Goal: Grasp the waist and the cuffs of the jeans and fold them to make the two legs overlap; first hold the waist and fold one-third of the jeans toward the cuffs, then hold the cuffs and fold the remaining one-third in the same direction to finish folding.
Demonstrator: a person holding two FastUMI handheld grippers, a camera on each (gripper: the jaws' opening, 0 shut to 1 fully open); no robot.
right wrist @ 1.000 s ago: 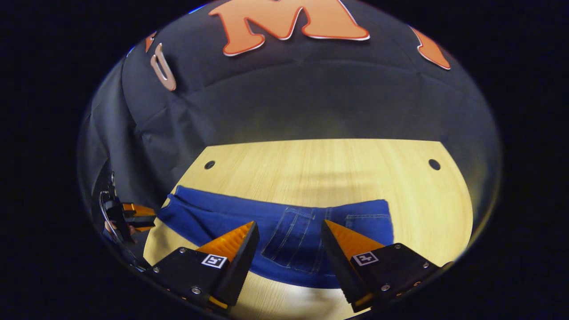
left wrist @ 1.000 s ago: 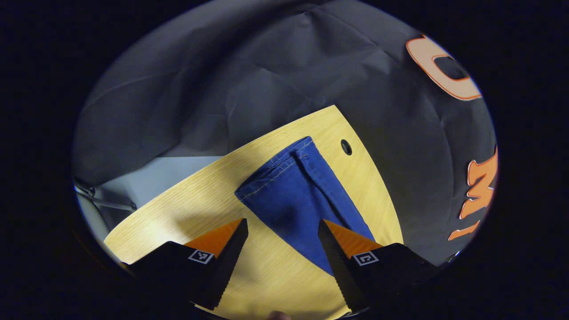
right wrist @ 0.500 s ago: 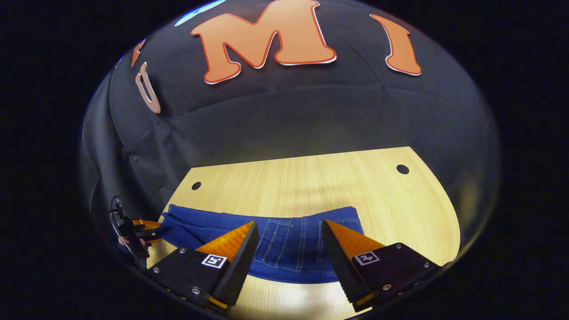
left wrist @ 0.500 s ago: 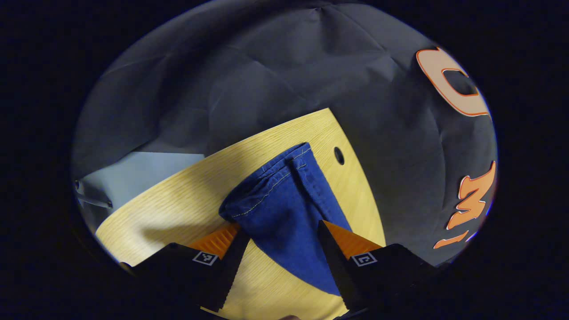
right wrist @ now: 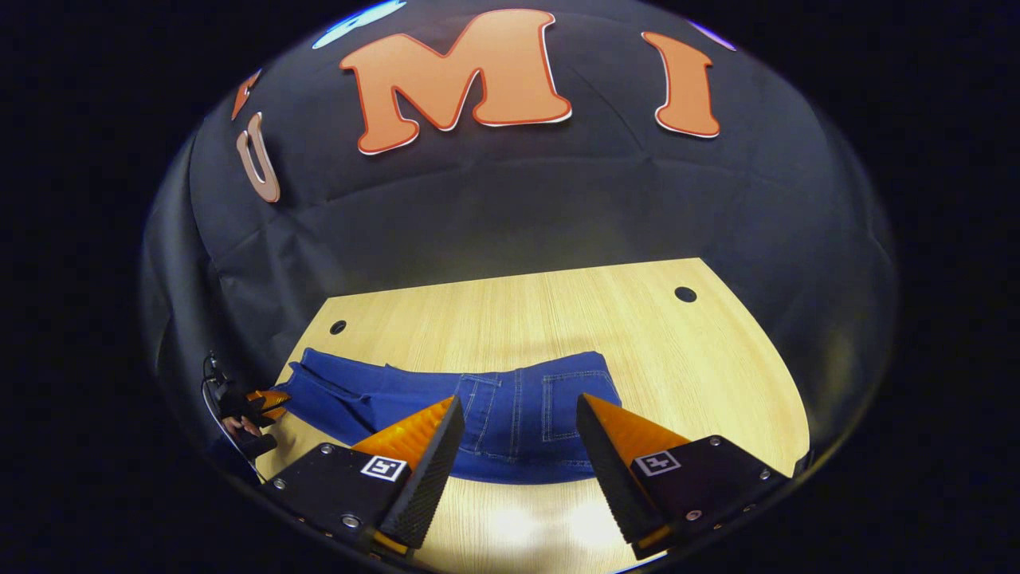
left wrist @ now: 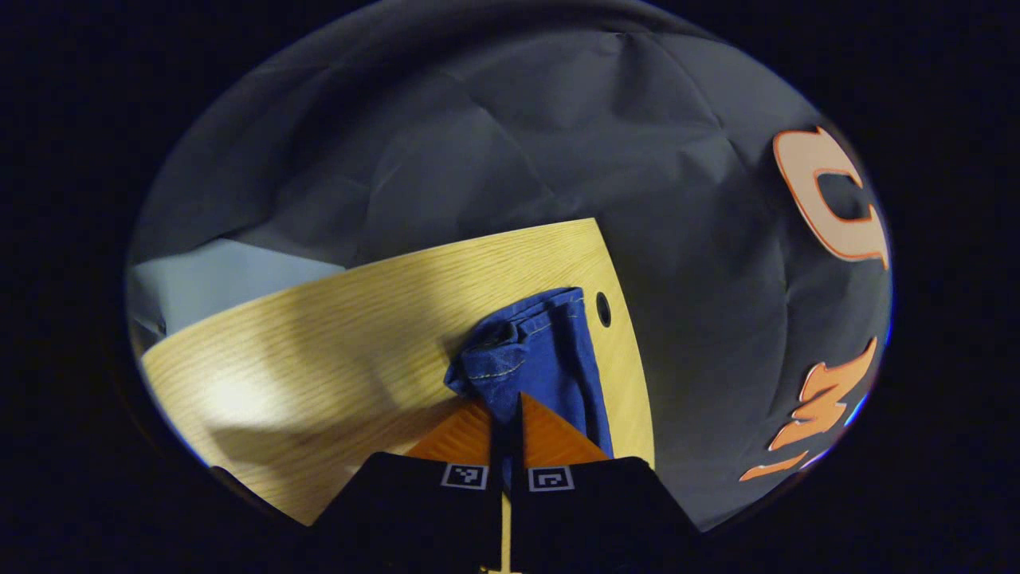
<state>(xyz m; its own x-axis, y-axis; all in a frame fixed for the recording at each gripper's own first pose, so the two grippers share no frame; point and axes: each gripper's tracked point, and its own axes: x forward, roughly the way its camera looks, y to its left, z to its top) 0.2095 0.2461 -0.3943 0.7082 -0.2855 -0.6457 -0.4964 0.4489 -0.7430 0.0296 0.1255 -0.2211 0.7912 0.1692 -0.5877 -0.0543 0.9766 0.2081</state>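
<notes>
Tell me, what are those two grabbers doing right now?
Left gripper shut on blue denim jeans, cuff end. Right gripper open at waist. Nothing blocking.

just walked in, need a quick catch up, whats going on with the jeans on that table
A person is working a pair of blue jeans with a handheld gripper in each hand. The jeans lie stretched across the wooden table. The left gripper has its fingers closed on the fabric at the cuff end, which is bunched just ahead of them. The right gripper hangs open near the waist end with the back pockets, its fingers apart and not gripping. No thirds fold has been made yet.
</notes>
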